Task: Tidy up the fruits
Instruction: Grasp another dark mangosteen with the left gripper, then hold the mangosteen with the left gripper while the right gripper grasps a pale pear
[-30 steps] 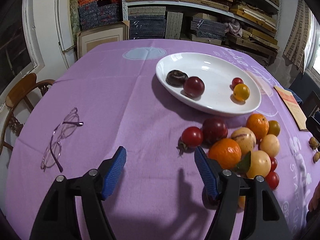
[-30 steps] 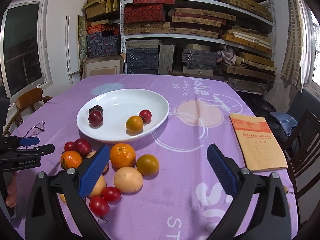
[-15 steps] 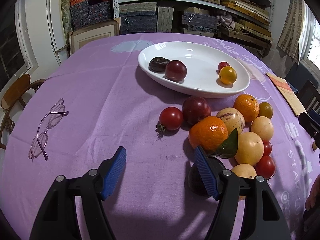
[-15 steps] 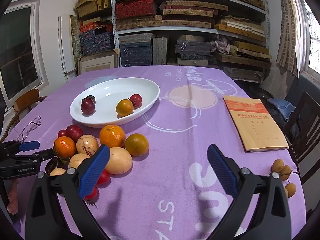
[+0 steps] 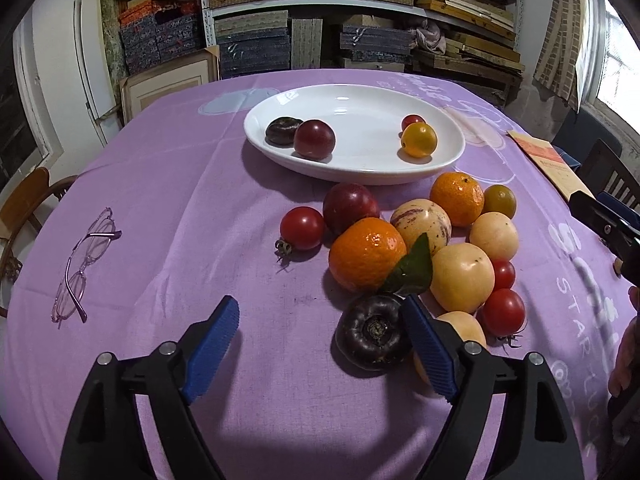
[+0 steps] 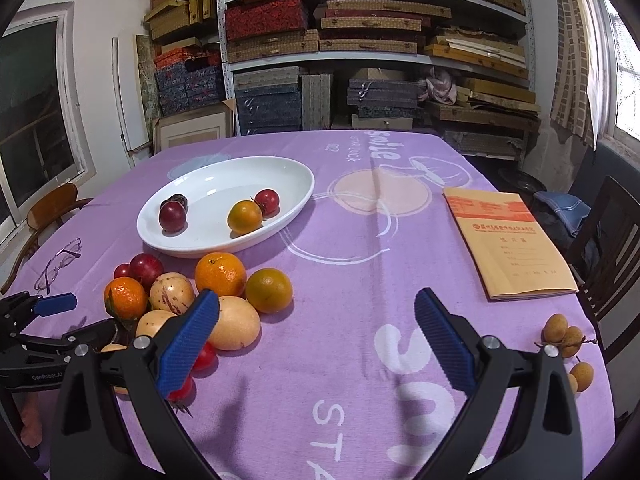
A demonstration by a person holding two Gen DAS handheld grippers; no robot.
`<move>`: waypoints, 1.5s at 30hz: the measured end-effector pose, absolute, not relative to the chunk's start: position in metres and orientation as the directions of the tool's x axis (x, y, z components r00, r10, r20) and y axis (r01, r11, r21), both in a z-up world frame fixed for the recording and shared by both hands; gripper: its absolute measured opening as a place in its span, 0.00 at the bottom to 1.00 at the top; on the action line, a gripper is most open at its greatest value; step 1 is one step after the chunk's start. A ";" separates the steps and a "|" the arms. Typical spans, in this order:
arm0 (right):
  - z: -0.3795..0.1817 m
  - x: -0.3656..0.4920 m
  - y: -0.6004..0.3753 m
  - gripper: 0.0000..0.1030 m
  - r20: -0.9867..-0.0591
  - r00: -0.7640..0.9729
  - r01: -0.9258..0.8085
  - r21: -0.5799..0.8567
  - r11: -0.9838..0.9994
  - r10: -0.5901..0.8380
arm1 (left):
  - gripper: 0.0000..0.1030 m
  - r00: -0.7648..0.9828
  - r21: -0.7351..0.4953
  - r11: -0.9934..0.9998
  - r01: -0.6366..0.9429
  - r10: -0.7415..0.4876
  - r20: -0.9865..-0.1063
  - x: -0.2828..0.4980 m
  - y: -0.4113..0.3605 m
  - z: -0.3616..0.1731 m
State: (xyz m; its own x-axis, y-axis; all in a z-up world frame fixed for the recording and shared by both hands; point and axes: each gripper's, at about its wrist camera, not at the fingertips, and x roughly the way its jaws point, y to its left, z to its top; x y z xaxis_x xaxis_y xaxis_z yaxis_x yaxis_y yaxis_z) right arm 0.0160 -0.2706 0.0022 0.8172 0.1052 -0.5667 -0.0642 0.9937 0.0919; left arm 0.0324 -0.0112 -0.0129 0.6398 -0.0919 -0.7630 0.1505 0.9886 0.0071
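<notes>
A white oval plate (image 5: pixel 360 108) (image 6: pixel 208 188) holds a dark tomato (image 5: pixel 282 131), a red plum (image 5: pixel 314 139), a yellow tomato (image 5: pixel 419 140) and a small red tomato (image 5: pixel 412 121). In front of it lies a pile of fruit: oranges (image 5: pixel 366 254), pale melons (image 5: pixel 462 277), red tomatoes (image 5: pixel 302 227). My left gripper (image 5: pixel 320 340) is open; a dark purple tomato (image 5: pixel 370 334) lies against the inside of its right finger. My right gripper (image 6: pixel 316 328) is open and empty, right of the pile.
Glasses (image 5: pixel 82 264) lie on the purple cloth at the left. A tan booklet (image 6: pixel 508 244) and several longans (image 6: pixel 564 332) lie at the right. Chairs stand at both table sides; shelves behind.
My left gripper has moved forward and right, so the dark purple tomato now lies between its fingers. My right gripper has drawn back and tilted, showing the longans.
</notes>
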 end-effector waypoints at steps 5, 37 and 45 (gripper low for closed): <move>0.002 0.016 -0.271 0.94 -0.566 0.817 -0.067 0.096 0.993 0.110 | 0.89 0.633 0.003 0.989 0.146 -0.091 -0.769 0.026 -0.005 -0.014; -0.005 0.014 -0.257 0.94 -0.598 0.788 -0.122 0.080 0.989 0.145 | 0.44 0.595 -0.079 0.983 0.164 -0.163 -0.787 0.019 0.003 -0.021; -0.010 0.010 -0.238 0.94 -0.612 0.781 -0.157 0.006 0.988 0.128 | 0.43 0.634 -0.073 0.994 0.087 -0.112 -0.765 0.015 0.033 -0.015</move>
